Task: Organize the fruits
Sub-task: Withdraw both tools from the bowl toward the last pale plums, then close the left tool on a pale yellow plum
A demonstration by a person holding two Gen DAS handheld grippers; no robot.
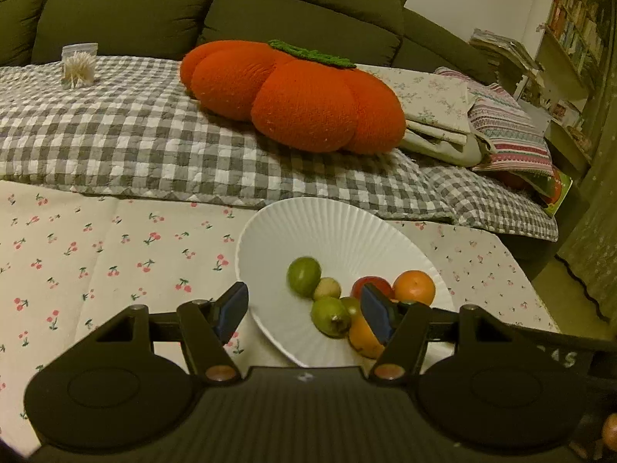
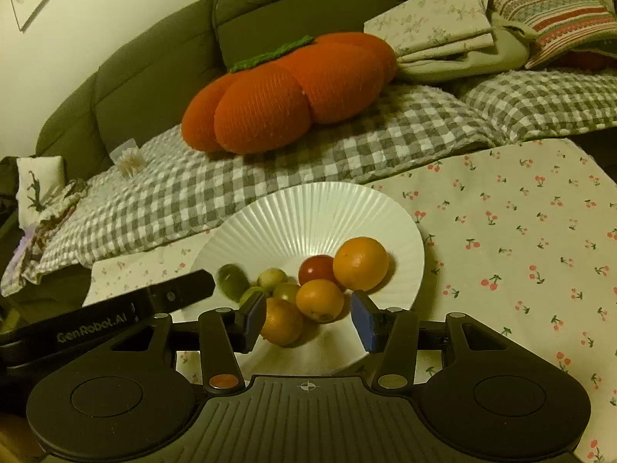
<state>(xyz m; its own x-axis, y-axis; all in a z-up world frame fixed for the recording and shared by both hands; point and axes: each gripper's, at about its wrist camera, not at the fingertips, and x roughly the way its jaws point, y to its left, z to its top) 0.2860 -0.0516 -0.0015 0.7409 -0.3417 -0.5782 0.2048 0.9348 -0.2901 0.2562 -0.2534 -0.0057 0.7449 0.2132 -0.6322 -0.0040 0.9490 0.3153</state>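
Observation:
A white ribbed plate (image 1: 339, 227) (image 2: 308, 212) sits on the cherry-print cloth and holds several fruits: oranges (image 2: 360, 257) (image 1: 414, 287), a red fruit (image 2: 317, 269) (image 1: 372, 284), and green fruits (image 1: 304, 276) (image 2: 232, 277). My left gripper (image 1: 304, 314) is open and empty, its jaws wide over the plate's near edge. My right gripper (image 2: 308, 318) is open and empty, its jaws on either side of a small orange (image 2: 319, 300) at the plate's front. The left gripper's finger also shows in the right wrist view (image 2: 181, 289).
A big orange pumpkin cushion (image 1: 293, 94) (image 2: 285, 92) lies on a grey checked blanket (image 1: 135, 142) on the green sofa (image 1: 115, 7). Folded cloths (image 1: 435, 112) are stacked at the right. A toothpick jar (image 1: 79, 65) stands at the back left.

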